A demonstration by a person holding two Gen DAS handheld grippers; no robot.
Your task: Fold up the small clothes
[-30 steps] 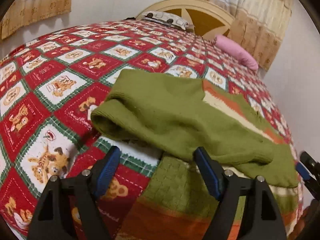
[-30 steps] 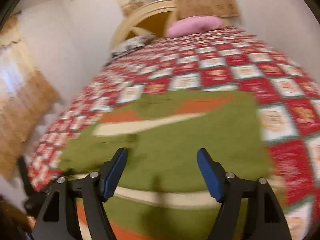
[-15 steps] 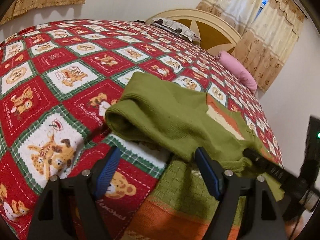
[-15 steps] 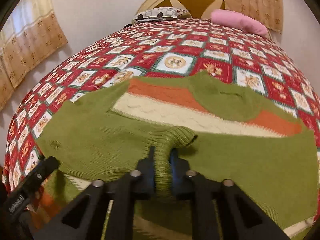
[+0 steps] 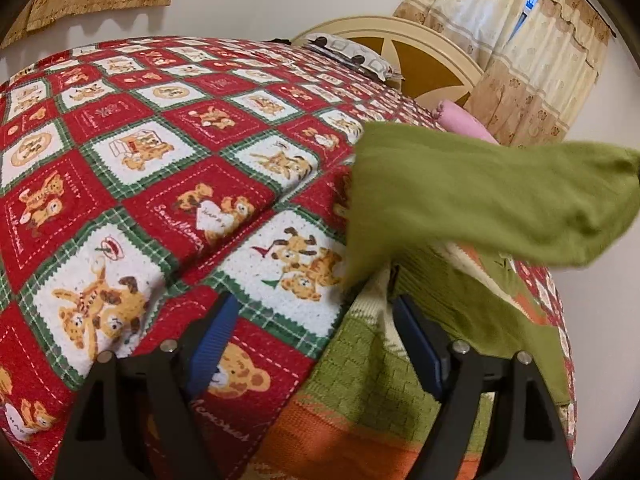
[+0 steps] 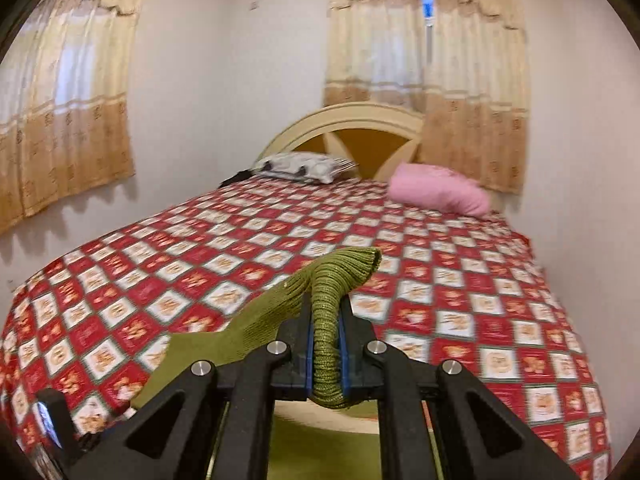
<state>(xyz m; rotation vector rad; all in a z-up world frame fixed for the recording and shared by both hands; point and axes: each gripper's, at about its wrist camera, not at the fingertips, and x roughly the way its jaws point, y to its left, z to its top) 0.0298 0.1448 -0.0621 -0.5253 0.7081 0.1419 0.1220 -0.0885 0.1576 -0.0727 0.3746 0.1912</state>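
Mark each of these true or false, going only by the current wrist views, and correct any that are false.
1. The right hand-held gripper is shut on the green sweater's ribbed cuff. True.
2. The left hand-held gripper is clamped on the sweater. False: its jaws stand apart, holding nothing.
3. A pink pillow lies near the headboard. True.
4. The bedspread is plain blue. False: it is a red, white and green check with bears.
5. The sweater lies entirely flat. False: its sleeve is lifted.
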